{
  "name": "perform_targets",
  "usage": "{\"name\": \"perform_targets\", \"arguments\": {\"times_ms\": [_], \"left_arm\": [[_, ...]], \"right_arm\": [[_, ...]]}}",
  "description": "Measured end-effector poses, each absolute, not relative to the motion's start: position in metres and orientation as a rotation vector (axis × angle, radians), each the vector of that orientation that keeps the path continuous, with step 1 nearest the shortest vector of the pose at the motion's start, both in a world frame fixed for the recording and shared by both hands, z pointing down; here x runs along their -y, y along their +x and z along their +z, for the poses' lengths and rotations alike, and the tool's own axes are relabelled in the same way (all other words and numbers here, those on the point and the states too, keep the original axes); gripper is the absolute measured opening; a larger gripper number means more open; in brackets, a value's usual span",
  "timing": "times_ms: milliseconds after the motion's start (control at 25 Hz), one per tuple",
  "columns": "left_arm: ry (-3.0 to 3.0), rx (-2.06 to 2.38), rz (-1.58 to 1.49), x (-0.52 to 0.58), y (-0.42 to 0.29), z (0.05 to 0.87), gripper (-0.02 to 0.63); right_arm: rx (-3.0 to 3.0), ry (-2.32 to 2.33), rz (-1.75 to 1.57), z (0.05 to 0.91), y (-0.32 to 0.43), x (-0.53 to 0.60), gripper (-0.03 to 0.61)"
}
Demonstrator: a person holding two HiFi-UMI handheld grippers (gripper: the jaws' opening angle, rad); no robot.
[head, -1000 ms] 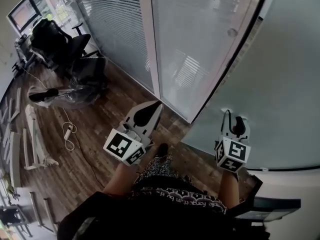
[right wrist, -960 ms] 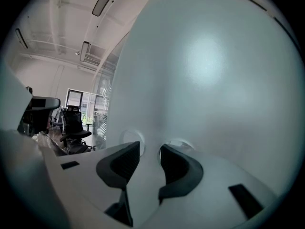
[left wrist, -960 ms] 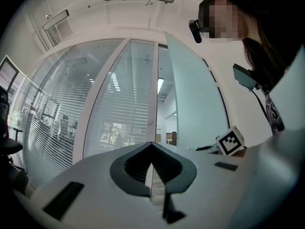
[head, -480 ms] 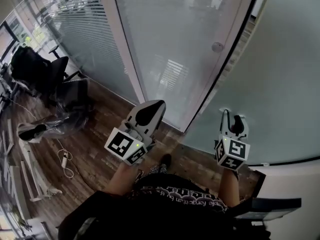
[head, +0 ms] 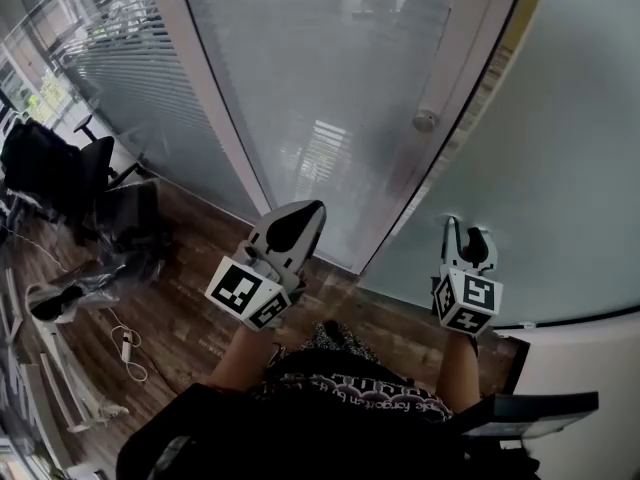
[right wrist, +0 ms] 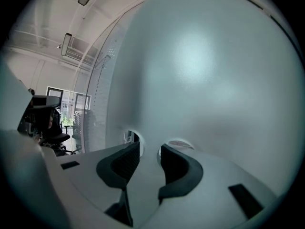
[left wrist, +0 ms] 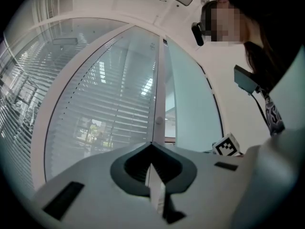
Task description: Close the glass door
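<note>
Two grippers are held up near the glass door [head: 570, 168]. The left gripper [head: 316, 208] is seen with jaws closed, empty; the right gripper [head: 467, 232] with jaws apart, empty, at the frosted pane. Contact cannot be judged.

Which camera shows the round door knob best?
The head view: the knob sits clear on the white frame. The left gripper view shows it tiny; the right gripper view shows only frosted glass.

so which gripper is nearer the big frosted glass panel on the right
Right. The right gripper points its open jaws at the frosted glass panel from close up; the shut left gripper sits further left, facing the white-framed glazing beside it.
</note>
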State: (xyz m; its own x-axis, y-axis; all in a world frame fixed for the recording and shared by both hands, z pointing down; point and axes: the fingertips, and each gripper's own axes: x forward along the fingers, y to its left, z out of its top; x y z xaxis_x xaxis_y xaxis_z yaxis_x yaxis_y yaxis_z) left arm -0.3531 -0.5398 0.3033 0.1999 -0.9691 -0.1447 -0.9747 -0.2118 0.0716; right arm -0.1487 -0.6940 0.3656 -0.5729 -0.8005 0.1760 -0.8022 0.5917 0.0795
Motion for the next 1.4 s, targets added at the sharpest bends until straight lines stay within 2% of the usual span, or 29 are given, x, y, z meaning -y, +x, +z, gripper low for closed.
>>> {"name": "perform_targets", "arguments": {"times_ms": [880, 1400], "left_arm": [[-2.467, -1.915, 0.204, 0.584, -0.38, 0.311, 0.002], [-2.512, -1.919, 0.226, 0.59, -0.393, 0.319, 0.002]], "right_arm": [[2.625, 1.444, -0.028, 0.364, -0.162, 0.768, 0.138], [2.643, 1.47, -0.05, 0.361, -0.164, 0.768, 0.14]]}}
